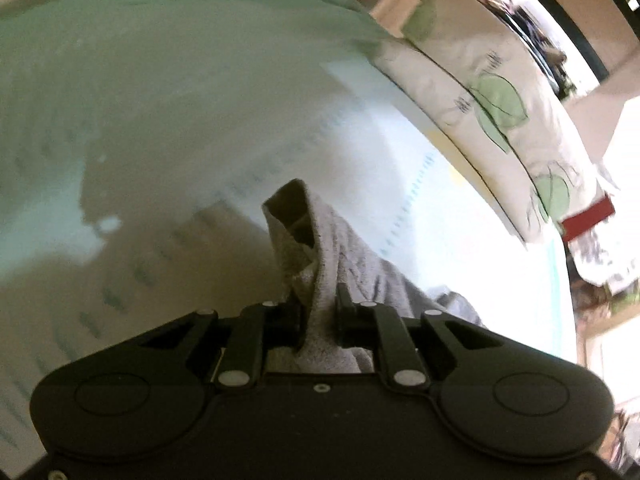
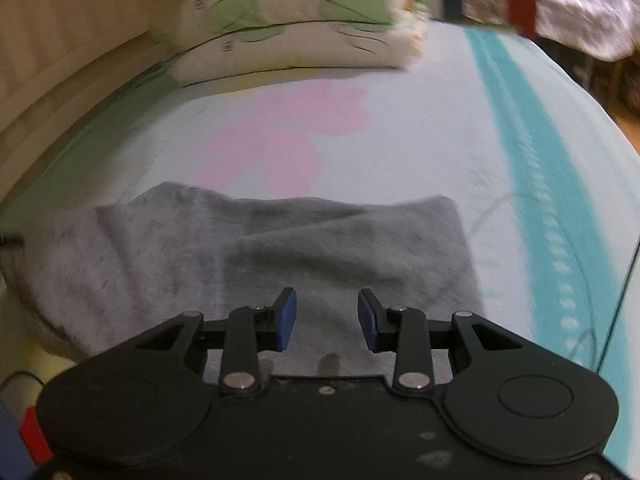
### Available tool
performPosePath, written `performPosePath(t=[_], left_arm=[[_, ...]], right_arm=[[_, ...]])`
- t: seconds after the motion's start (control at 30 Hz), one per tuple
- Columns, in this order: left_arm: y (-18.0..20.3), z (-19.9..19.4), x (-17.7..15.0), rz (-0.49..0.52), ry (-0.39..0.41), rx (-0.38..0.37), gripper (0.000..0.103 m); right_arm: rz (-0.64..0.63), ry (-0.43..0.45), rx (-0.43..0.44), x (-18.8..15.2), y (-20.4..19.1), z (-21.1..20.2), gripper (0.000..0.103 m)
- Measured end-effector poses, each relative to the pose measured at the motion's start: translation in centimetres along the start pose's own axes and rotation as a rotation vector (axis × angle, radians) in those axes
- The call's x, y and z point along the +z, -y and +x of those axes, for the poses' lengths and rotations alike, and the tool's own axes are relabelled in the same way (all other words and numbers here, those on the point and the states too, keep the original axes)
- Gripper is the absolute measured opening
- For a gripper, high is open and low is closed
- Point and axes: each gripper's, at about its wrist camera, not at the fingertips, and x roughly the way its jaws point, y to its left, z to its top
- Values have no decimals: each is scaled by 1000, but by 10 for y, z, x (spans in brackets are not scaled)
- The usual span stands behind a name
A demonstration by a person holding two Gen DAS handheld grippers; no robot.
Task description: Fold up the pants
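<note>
The grey pants (image 2: pixel 256 256) lie in a loose fold on the bed sheet (image 2: pixel 400 152). In the left wrist view my left gripper (image 1: pixel 318 316) is shut on a bunched end of the grey pants (image 1: pixel 320 248) and holds it lifted above the bed, with the cloth standing up between the fingers. In the right wrist view my right gripper (image 2: pixel 327 318) is open, its blue pads (image 2: pixel 286 318) apart just above the near edge of the pants, holding nothing.
Folded white bedding with green prints (image 2: pixel 304 28) is stacked at the head of the bed and shows in the left wrist view (image 1: pixel 496 108). A teal stripe (image 2: pixel 540 184) runs along the sheet's right side. A thin dark cable (image 2: pixel 616 312) hangs at the right edge.
</note>
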Motion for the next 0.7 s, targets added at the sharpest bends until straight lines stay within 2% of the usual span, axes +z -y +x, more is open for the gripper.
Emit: performPosePath(t=[0.23,0.3,0.37,0.4,0.43,0.47,0.57,0.7], left_arm=[[50,-14,15,145,-16,14,18],[62,-15,16,180,-20,17,18],[75,-16,17,220,-23,25,18],[79,-19,14,237,-26,24,18],[85,-20,13,254,-27,23,17],[93,-22,12,275,-27,20,16],[118,-28,5,355,-23,13,14],[163,-36,-8,456,-16,-29,12]], right_arm=[[-114,-1,104,3,-65,33,36],[-136,-35,131,-2,-78,47,36],[-159,-137,137,-11,-86,70,37],[-193,-149,132,-16,-89,75,38],[-242,-114,123,-19,-93,71,38],[-270,-118,120,-17,-96,68,38],[-220,-86,162,-6,-85,50,36],[-131,-20,136,13,-49,23,36]])
